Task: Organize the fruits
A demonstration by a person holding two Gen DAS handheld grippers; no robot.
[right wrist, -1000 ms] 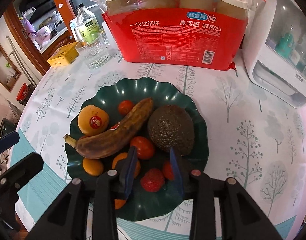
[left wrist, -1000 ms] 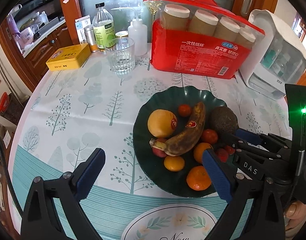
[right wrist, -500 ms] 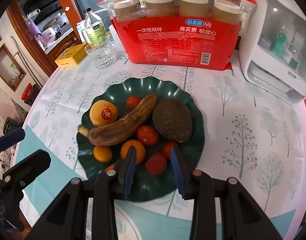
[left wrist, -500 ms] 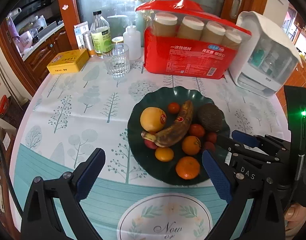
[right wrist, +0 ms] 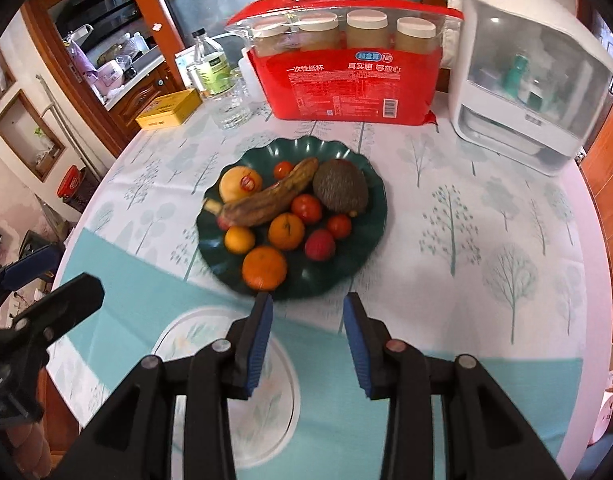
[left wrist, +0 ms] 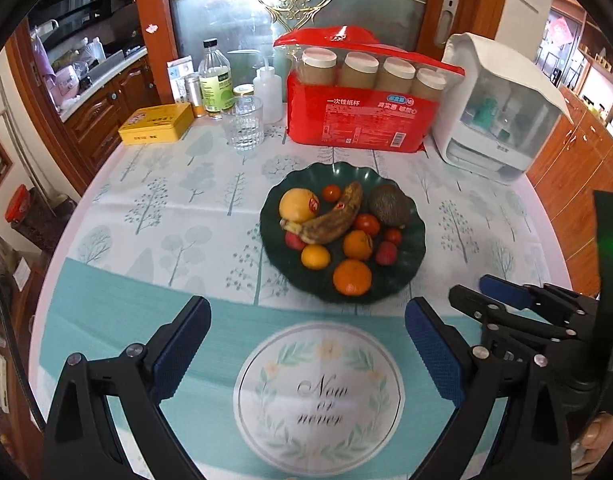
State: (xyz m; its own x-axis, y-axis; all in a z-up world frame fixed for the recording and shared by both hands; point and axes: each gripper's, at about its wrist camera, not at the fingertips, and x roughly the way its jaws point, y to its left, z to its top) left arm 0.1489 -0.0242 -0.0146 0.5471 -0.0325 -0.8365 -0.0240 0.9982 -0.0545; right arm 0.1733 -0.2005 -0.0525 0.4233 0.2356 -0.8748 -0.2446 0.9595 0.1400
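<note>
Materials and finishes on the table

The tablecloth (left wrist: 154,216) looks like smooth printed cloth or plastic with a soft sheen. The dark green plate (left wrist: 410,248) is glossy with a wavy rim. The avocado (left wrist: 388,205) has rough, matt skin; the banana (left wrist: 330,222) is dull and browned; the oranges (left wrist: 352,277) show fine dimpled skin with a small shine. The red pack (left wrist: 362,120) is shiny plastic film, clear on top. The drinking glass (left wrist: 243,122) is clear ribbed glass. The yellow tin (left wrist: 156,123) looks like painted metal. The white box (left wrist: 502,108) is smooth plastic with a clear front. The finger pads (right wrist: 260,344) are blue, textured, on matt black plastic arms. The cabinets (left wrist: 106,100) are varnished wood.
</note>
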